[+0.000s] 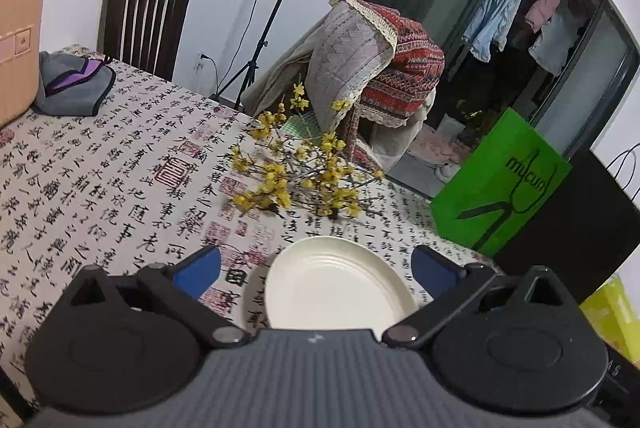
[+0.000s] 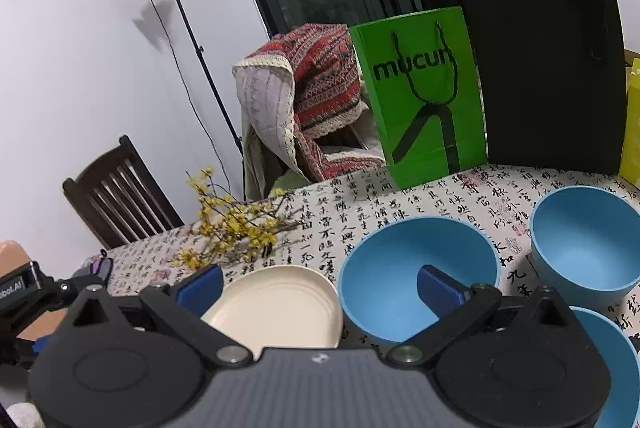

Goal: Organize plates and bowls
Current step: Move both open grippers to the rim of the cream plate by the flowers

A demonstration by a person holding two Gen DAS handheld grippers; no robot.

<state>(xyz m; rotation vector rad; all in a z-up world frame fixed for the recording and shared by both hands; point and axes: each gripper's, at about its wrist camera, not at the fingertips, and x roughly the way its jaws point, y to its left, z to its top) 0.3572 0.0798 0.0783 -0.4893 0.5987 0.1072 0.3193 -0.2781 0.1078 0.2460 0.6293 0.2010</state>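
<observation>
both grippers wide open over the plate and bowls on the calligraphy tablecloth [image 1: 120, 163]

the left gripper [image 1: 316, 268] has its blue fingers spread, holding nothing; the cream plate [image 1: 336, 284] lies flat between them, face up, its oval stretching away from the camera. the right gripper [image 2: 320, 290] is spread too: the plate [image 2: 280, 302] sits by its left finger, a blue bowl [image 2: 400, 268] opens upward behind its right finger [image 2: 440, 292], a second blue bowl [image 2: 584, 236] stands beyond it to the right, and a third [image 2: 612, 368] is outside it. yellow blossom twigs [image 1: 296, 171] lie ahead.
</observation>
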